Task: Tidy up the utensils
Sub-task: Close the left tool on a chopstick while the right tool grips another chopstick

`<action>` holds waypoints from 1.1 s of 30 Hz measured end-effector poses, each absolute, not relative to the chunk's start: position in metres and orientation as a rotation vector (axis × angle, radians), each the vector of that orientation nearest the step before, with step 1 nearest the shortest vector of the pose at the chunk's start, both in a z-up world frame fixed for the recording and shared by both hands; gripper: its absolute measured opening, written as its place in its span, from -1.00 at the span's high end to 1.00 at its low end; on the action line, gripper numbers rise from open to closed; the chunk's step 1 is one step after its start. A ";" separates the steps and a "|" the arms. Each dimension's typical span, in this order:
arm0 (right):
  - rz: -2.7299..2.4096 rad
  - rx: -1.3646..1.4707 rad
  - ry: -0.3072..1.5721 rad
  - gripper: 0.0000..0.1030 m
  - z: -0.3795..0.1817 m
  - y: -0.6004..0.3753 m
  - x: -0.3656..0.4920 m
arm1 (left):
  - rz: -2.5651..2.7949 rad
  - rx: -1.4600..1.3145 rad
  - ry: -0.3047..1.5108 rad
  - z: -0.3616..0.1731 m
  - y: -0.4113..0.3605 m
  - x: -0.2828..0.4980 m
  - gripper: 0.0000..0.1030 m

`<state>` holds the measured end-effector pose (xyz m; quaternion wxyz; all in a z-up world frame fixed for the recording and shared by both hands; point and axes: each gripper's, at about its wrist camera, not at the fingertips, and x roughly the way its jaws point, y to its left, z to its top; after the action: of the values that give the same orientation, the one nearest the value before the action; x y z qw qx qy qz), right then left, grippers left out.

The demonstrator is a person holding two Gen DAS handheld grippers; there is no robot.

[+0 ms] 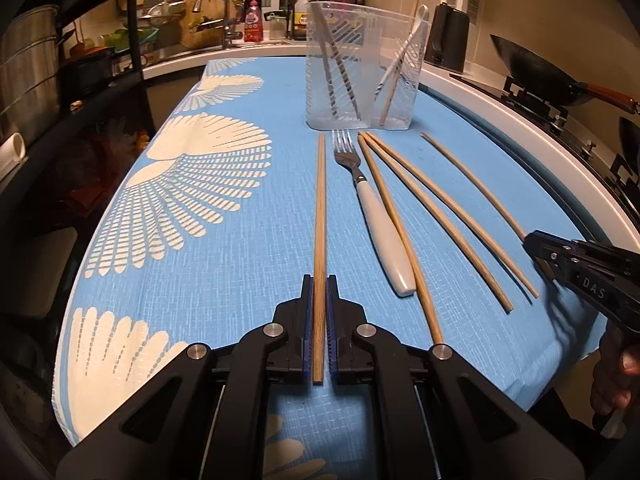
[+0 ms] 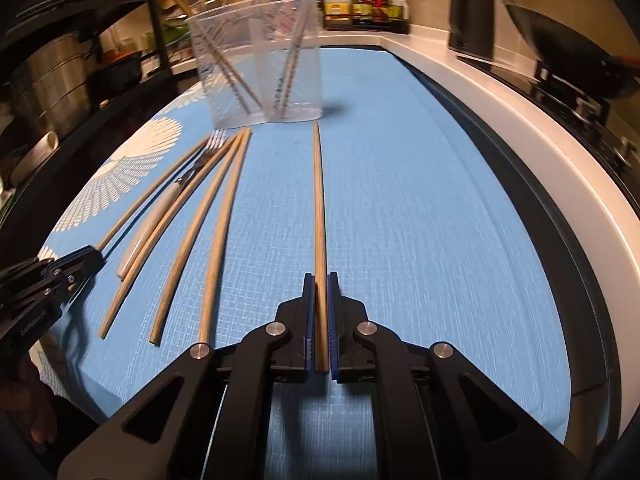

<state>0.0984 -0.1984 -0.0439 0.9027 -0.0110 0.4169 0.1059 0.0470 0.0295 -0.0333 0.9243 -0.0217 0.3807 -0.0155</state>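
Note:
My left gripper is shut on a wooden chopstick that points toward the clear plastic utensil holder. My right gripper is shut on another wooden chopstick, also pointing toward the holder. On the blue cloth between them lie a fork with a white handle and three loose chopsticks. The holder has chopsticks and a white spoon standing in it. The right gripper shows at the right of the left wrist view, and the left gripper at the left of the right wrist view.
The blue patterned cloth covers a white counter. A wok sits on the stove at right, with a black kettle behind. A dark shelf rack with pots stands at left. Bottles line the back.

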 end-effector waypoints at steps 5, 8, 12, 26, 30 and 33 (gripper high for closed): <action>0.119 -0.005 0.848 0.88 -0.044 -0.203 0.093 | 0.018 -0.048 0.777 -0.034 0.037 0.048 0.88; 0.092 0.009 0.844 0.88 -0.044 -0.207 0.093 | 0.039 -0.051 0.786 -0.036 0.041 0.050 0.88; 0.094 0.024 0.848 0.86 -0.044 -0.208 0.095 | 0.041 -0.039 0.790 -0.038 0.039 0.053 0.88; 0.104 0.070 0.853 0.85 -0.046 -0.212 0.097 | 0.056 -0.044 0.779 -0.038 0.038 0.051 0.85; 0.105 0.071 0.851 0.85 -0.046 -0.212 0.098 | 0.059 -0.044 0.779 -0.038 0.039 0.051 0.85; 0.104 0.071 0.848 0.86 -0.045 -0.212 0.098 | 0.061 -0.043 0.777 -0.038 0.039 0.052 0.85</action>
<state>0.0983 -0.2116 -0.0455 0.9094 0.0343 0.4114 0.0504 0.0519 0.0388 -0.0377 0.9248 -0.0208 0.3786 0.0297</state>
